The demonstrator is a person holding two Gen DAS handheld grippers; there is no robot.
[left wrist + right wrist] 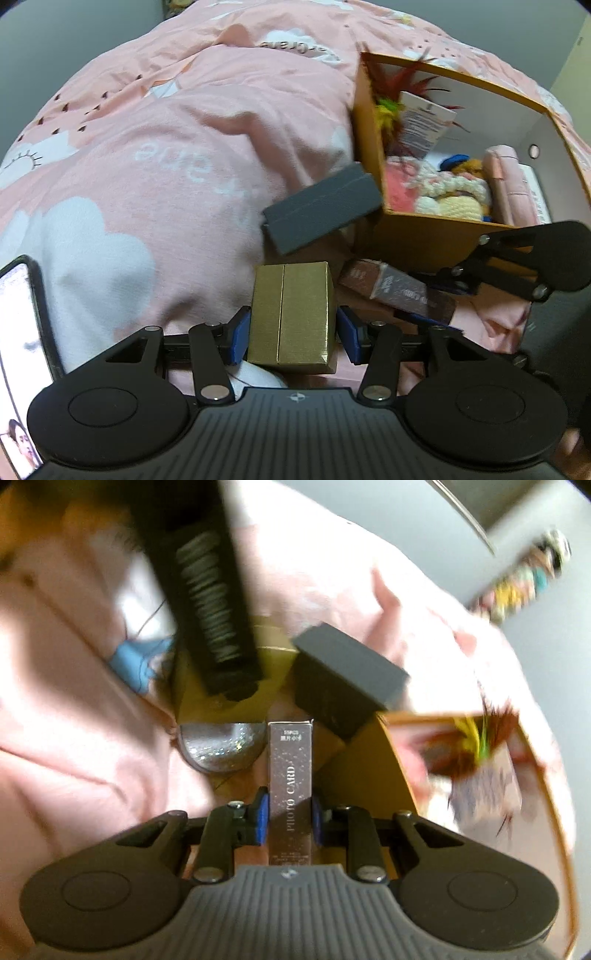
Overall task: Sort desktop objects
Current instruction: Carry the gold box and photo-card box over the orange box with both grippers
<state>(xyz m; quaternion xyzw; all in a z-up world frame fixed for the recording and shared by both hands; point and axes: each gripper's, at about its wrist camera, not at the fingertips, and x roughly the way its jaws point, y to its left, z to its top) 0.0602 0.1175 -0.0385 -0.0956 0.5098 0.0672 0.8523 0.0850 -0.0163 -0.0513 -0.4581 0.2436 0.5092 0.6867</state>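
My left gripper [291,328] is shut on a gold cardboard box [291,314], blue pads against its two sides, just above the pink quilt. My right gripper [290,812] is shut on a slim glittery box printed "PHOTO CARD" [291,775], held lengthwise between the pads. The left wrist view shows that same slim box [399,288] to the right of the gold box, below the orange storage box [424,240]. A dark grey box [321,210] leans on the orange box's near-left corner. In the right wrist view, the grey box [347,675] lies beyond the card box.
The orange box holds knitted toys [450,188], a feather toy [399,85] and a pink case [506,177]. A phone [22,350] with a lit screen lies at the left. A silver glitter half-disc [221,749] sits left of the card box. The pink quilt [166,147] covers everything.
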